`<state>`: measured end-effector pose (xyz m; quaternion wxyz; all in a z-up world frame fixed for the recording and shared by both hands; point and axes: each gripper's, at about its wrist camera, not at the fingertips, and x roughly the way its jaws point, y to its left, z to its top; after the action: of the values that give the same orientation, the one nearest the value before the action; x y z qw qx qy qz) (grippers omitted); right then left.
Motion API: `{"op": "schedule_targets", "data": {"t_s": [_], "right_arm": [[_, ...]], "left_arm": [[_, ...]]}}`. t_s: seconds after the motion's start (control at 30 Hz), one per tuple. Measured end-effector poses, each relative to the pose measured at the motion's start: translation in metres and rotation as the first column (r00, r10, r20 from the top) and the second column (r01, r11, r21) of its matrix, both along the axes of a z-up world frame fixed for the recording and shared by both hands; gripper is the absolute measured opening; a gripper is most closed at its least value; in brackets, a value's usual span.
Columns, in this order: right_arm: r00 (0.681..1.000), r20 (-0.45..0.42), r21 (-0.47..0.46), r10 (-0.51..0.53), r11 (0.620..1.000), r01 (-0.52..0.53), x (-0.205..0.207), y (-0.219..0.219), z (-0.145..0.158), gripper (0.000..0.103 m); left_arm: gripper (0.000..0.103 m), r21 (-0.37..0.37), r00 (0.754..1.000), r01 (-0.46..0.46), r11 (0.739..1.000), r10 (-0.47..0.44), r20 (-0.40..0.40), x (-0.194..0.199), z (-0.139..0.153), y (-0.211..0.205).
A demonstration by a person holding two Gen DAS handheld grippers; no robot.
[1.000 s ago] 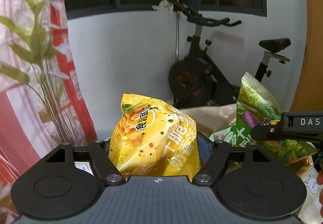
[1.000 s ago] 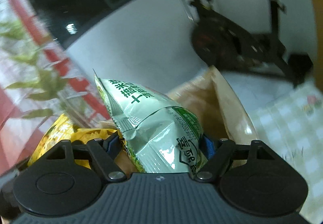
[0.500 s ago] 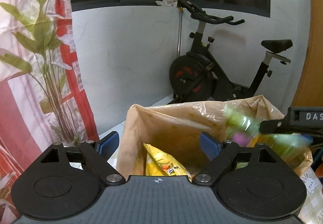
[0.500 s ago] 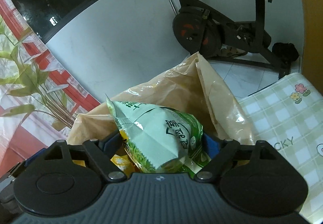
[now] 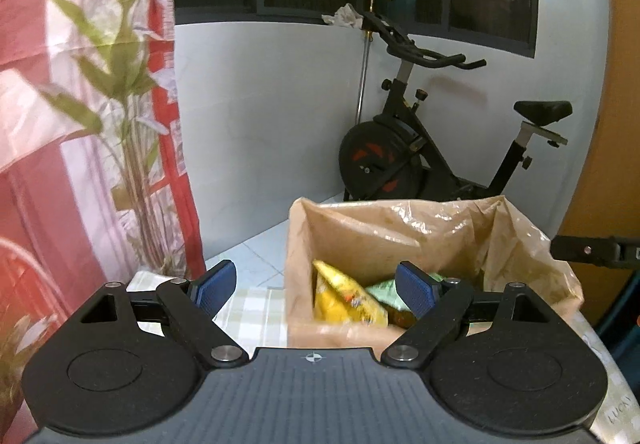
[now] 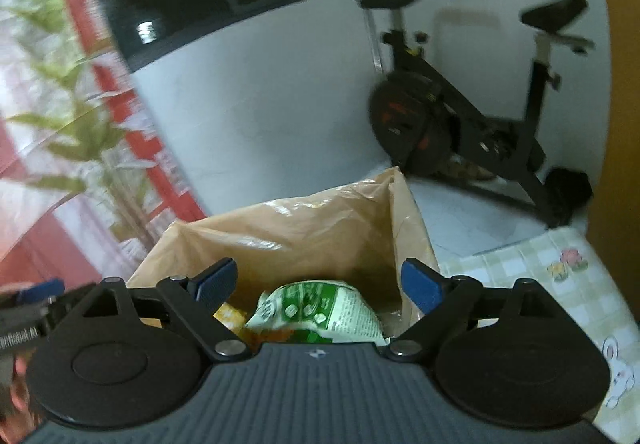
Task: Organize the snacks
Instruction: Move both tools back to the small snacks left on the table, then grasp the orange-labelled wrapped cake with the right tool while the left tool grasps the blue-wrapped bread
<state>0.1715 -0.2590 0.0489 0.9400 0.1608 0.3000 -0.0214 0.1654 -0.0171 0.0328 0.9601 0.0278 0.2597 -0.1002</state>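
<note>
Inside brown paper bag [image 5: 432, 232]: yellow snack packet [image 5: 344, 300], green snack packet [image 6: 320, 312], print unreadable | left gripper [image 5: 316, 286] spread, empty | right gripper [image 6: 318, 282] spread, empty

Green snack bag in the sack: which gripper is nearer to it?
Right. The right gripper hangs open just above the green snack bag; the left gripper is open too, farther back over the sack's near rim.
</note>
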Motion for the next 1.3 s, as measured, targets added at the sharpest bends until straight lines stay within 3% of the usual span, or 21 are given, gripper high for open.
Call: {"op": "schedule_targets", "data": {"t_s": [0.33, 0.5, 0.67, 0.77, 1.0, 1.3], "right_arm": [[0.984, 0.058, -0.115, 0.168, 0.98, -0.16, -0.086, 0.004, -0.017, 0.091], [0.982, 0.046, -0.118, 0.183, 0.977, -0.177, -0.127, 0.005, -0.047, 0.091], [0.984, 0.009, -0.097, 0.176, 0.98, -0.174, -0.153, 0.014, -0.079, 0.091], [0.98, -0.031, -0.092, 0.197, 0.976, -0.199, -0.159, 0.031, -0.096, 0.091], [0.962, -0.145, 0.022, 0.231, 0.973, -0.23, -0.153, 0.067, -0.132, 0.09], [0.914, -0.297, 0.115, 0.276, 0.961, -0.253, -0.134, 0.103, -0.166, 0.085]], "left_arm": [[0.088, -0.032, 0.999, -0.007, 0.999, 0.006, -0.054, -0.078, -0.034, 0.058], [0.088, -0.022, 0.993, -0.031, 0.999, 0.028, -0.112, -0.1, -0.066, 0.071], [0.088, -0.069, 0.982, -0.071, 0.995, 0.057, -0.178, -0.112, -0.095, 0.083], [0.088, -0.081, 0.975, -0.104, 0.991, 0.086, -0.205, -0.111, -0.107, 0.088], [0.088, -0.088, 0.96, -0.133, 0.987, 0.107, -0.258, -0.116, -0.127, 0.085], [0.088, -0.077, 0.951, -0.138, 0.987, 0.111, -0.288, -0.12, -0.143, 0.079]]}}
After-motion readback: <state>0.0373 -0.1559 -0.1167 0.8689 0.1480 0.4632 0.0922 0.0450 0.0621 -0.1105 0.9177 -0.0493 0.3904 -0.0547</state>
